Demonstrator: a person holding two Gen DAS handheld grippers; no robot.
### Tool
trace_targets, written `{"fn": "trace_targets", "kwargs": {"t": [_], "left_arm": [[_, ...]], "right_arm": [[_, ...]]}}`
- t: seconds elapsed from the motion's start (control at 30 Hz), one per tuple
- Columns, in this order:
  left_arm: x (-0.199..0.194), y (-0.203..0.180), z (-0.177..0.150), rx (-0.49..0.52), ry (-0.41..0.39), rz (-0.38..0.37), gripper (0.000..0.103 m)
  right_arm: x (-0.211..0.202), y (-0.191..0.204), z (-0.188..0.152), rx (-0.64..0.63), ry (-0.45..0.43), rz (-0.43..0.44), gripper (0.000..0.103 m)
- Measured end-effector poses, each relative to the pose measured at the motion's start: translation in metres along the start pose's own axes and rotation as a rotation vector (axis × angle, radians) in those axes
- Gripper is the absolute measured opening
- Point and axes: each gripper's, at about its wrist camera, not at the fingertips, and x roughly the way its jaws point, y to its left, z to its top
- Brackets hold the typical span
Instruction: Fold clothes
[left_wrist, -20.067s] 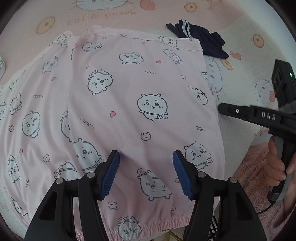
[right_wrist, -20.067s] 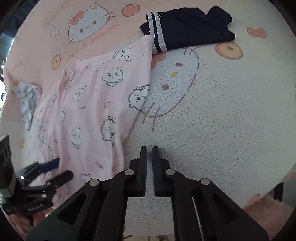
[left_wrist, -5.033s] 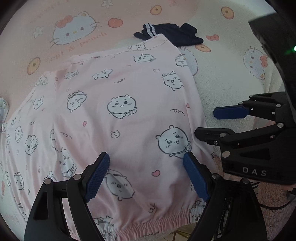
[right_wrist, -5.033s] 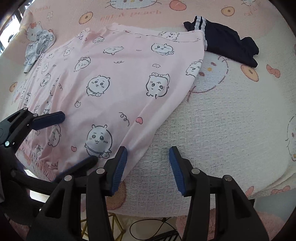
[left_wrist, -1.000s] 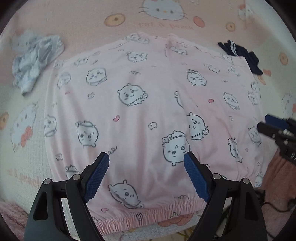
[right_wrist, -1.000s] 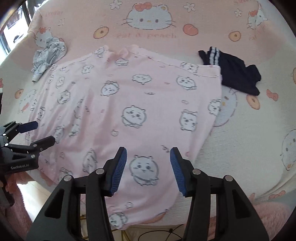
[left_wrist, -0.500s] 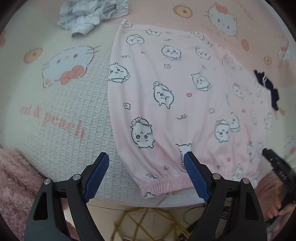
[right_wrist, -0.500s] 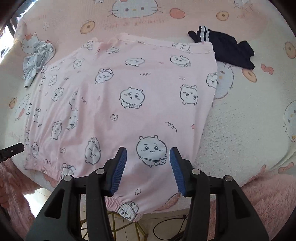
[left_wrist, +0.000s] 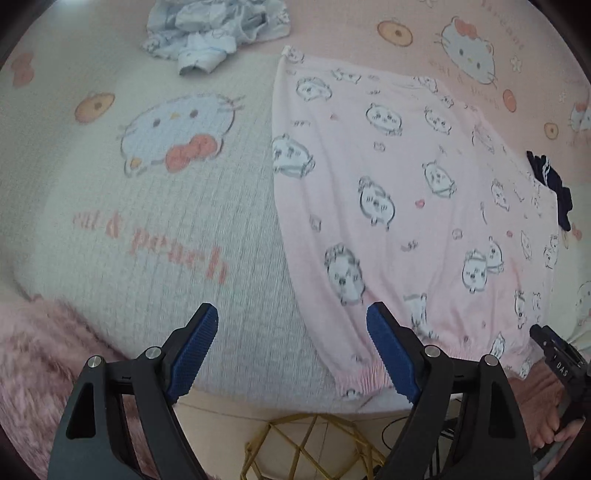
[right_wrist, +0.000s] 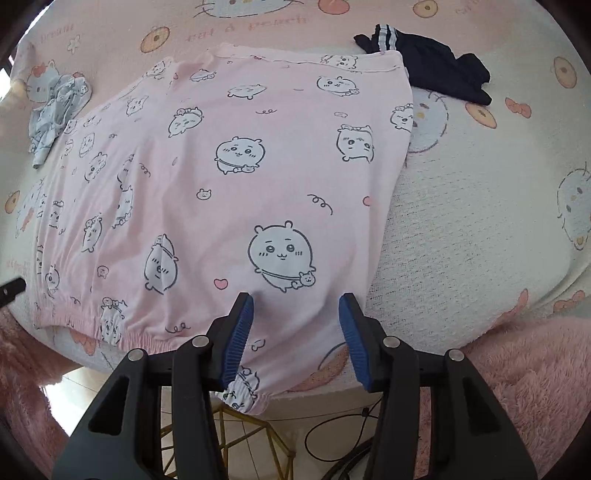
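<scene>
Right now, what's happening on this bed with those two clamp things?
A person is folding laundry with two handheld grippers. The pink pajama garment lies spread flat on the bedspread. The right gripper is open over its elastic hem; the left gripper is open at the opposite corner. Neither grips anything. A dark garment and pale blue one wait nearby.

left claw (left_wrist: 291, 347) swung off pink pants (left_wrist: 406, 206), over bedspread (left_wrist: 147, 229); right claw (right_wrist: 297, 328) nearer hem
</scene>
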Motion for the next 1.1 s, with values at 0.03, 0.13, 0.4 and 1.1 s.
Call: {"fn": "trace_targets", "kwargs": {"t": [0.03,0.13,0.4,1.1], "left_arm": [[-0.001,0.003,0.011,0.014,-0.011,0.001,0.085],[-0.003,0.014,0.043,0.055,-0.045,0.004,0.085],[0.003,0.053,0.127,0.094,-0.128,-0.007,0.085],[0.086,0.061,0.241,0.147,-0.186,0.085,0.085]], "right_arm": [[0.0,0.004,-0.001,-0.016,-0.001,-0.008,0.049],[-0.007,0.017,0.005,-0.055,-0.027,0.005,0.049],[-0.035,0.049,0.091,-0.158,-0.129,0.1,0.049],[0.098,0.129,0.294,-0.25,-0.092,-0.016,0.046]]}}
